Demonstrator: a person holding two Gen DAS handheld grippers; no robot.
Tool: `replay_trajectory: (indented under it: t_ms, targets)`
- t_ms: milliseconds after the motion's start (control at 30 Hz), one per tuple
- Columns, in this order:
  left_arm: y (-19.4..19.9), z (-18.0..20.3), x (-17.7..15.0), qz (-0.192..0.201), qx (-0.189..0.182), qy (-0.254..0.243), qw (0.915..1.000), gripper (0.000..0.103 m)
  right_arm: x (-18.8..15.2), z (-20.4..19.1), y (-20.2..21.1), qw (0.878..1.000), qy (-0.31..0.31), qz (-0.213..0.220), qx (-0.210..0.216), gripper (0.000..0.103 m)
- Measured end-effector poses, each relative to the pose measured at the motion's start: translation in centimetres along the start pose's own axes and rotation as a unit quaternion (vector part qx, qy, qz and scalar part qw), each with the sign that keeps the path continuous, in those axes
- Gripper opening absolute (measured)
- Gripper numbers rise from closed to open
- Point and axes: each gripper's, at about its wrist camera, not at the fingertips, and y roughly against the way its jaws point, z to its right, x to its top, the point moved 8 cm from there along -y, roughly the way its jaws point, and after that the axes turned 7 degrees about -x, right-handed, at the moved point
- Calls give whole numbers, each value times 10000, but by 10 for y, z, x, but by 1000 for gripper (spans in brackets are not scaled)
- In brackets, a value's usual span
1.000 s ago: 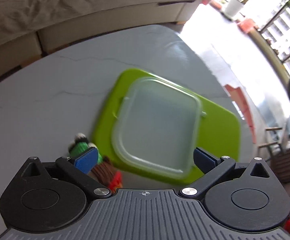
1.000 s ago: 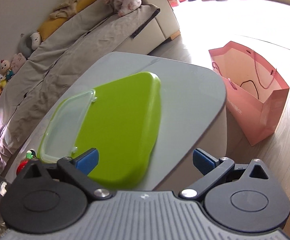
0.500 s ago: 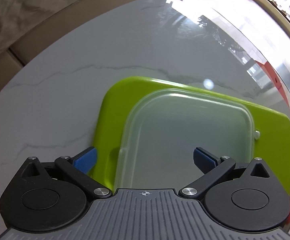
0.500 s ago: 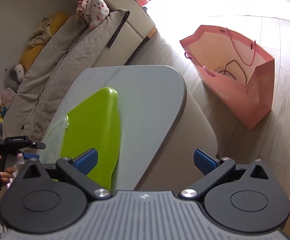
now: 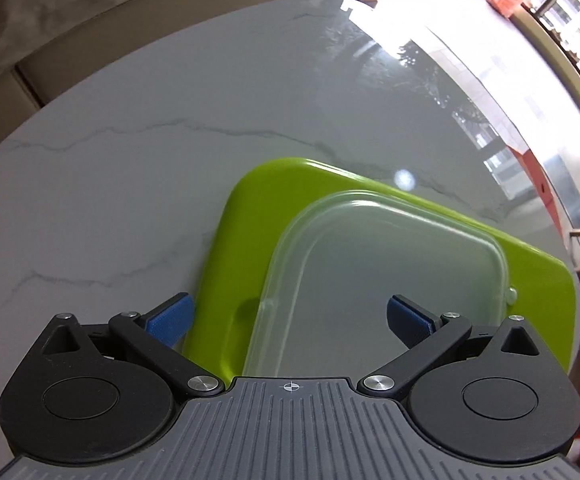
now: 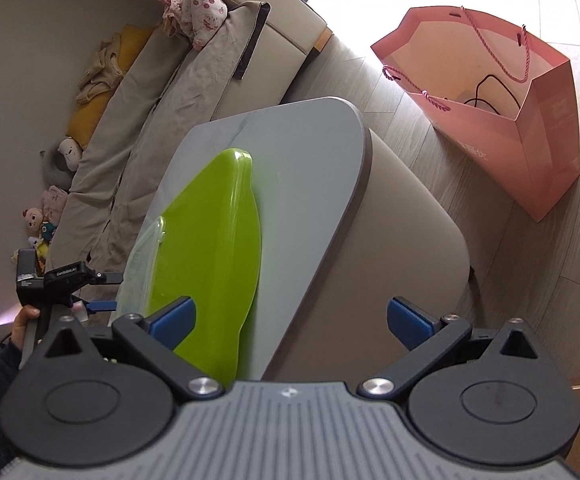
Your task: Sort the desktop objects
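A lime-green tray (image 5: 246, 236) lies on the grey marble table (image 5: 130, 128). On the tray rests a clear plastic lid (image 5: 377, 264). My left gripper (image 5: 288, 318) hovers open just over the lid's near edge, nothing between its blue pads. In the right wrist view the same green tray (image 6: 210, 248) and the clear lid (image 6: 142, 264) appear edge-on. My right gripper (image 6: 290, 320) is open and empty, off the table's right side near the tray's near corner. The left gripper's body (image 6: 66, 280) shows at far left, held by a hand (image 6: 24, 322).
A beige sofa (image 6: 194, 80) with cushions, cloths and soft toys runs behind the table. A pink paper bag (image 6: 505, 108) stands on the wooden floor to the right of the table. Bright windows glare at the far right in the left wrist view.
The left gripper moved forward over the tray and lid, so the small toys by the tray left its view. The right gripper swung right and back, off the table edge.
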Motion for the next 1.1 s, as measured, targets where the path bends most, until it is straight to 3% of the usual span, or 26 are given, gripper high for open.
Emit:
replay_trajectory:
  t_ms: [133, 300, 433, 467, 500, 533, 600, 633, 667, 767, 933, 1100]
  targets:
    - [-9, 24, -6, -182, 278, -609, 9976, 103, -3, -6, -3, 9999, 104, -47, 120, 103]
    - [-8, 60, -24, -394, -315, -1059, 9931, 103, 0, -4, -2, 9996, 31, -52, 287, 103]
    - [-13, 88, -35, -474, -352, -1392, 9885, 103, 6, 1, 0, 9988, -147, 17, 473, 102]
    - [-13, 92, -37, -474, -402, -1382, 9885, 103, 8, 2, 0, 9983, -204, -1, 551, 98]
    - [-12, 93, -37, -468, -448, -1319, 9891, 103, 9, 2, 0, 9976, -239, -44, 656, 93]
    - [-11, 94, -37, -462, -488, -1235, 9901, 103, 9, 4, -1, 9982, -271, -107, 531, 93]
    - [-7, 88, -37, -453, -606, -1022, 9919, 103, 9, 7, 1, 9991, -261, -170, 296, 81]
    - [-4, 85, -38, -442, -688, -892, 9927, 103, 10, 7, 6, 9994, -205, -154, 244, 64]
    - [1, 80, -39, -447, -798, -743, 9930, 103, 10, 7, 10, 9996, -149, -137, 194, 56]
    - [15, 68, -49, -457, -1160, -260, 9919, 103, 17, -2, 26, 9947, -552, -387, 778, 42]
    - [31, 52, -69, -480, -1577, 551, 9848, 103, 39, -27, 43, 9840, -972, -721, 1310, 30]
    - [36, 39, -81, -528, -1206, 758, 9884, 103, 58, -42, 44, 9845, -810, -688, 1396, 28]
